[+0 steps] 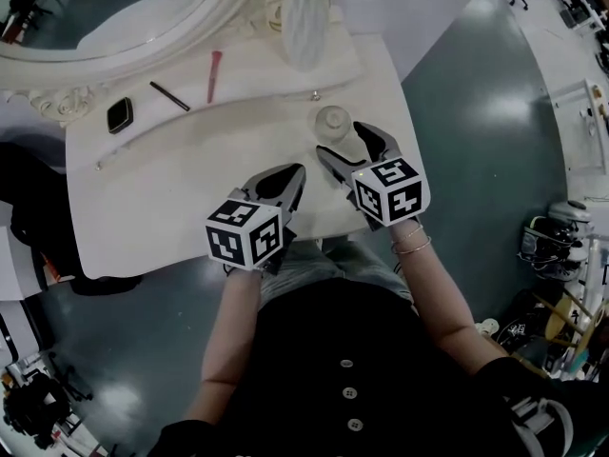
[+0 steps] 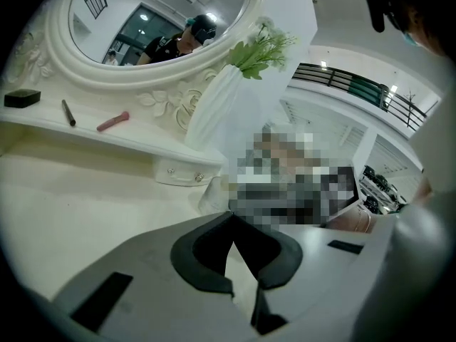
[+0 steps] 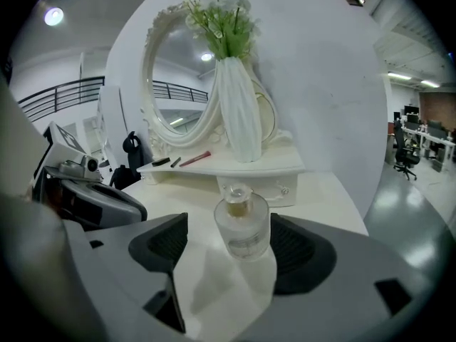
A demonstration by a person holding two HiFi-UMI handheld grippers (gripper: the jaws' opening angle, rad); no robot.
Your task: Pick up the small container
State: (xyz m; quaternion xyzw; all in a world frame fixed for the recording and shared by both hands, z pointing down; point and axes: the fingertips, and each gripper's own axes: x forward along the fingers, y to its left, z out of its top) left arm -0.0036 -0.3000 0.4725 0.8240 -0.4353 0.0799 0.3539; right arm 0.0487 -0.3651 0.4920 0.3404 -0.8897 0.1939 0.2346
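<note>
The small container (image 1: 333, 120) is a clear round bottle with a stopper, standing upright near the right side of the white vanity table (image 1: 162, 208). My right gripper (image 1: 348, 147) is open around it. In the right gripper view the bottle (image 3: 242, 228) stands between the two dark pads (image 3: 162, 242), with a small gap on each side. My left gripper (image 1: 291, 177) hovers over the table's front edge, left of the bottle, its jaws shut with nothing in them. In the left gripper view its pads (image 2: 206, 251) meet at the tips.
A white ribbed vase (image 1: 306, 22) with green leaves stands on the raised shelf behind the bottle. An oval mirror (image 1: 114, 8), a pink stick (image 1: 213, 74), a black pencil (image 1: 169, 95) and a black compact (image 1: 119, 114) are at the back left. Shoes (image 1: 552, 246) lie on the floor, right.
</note>
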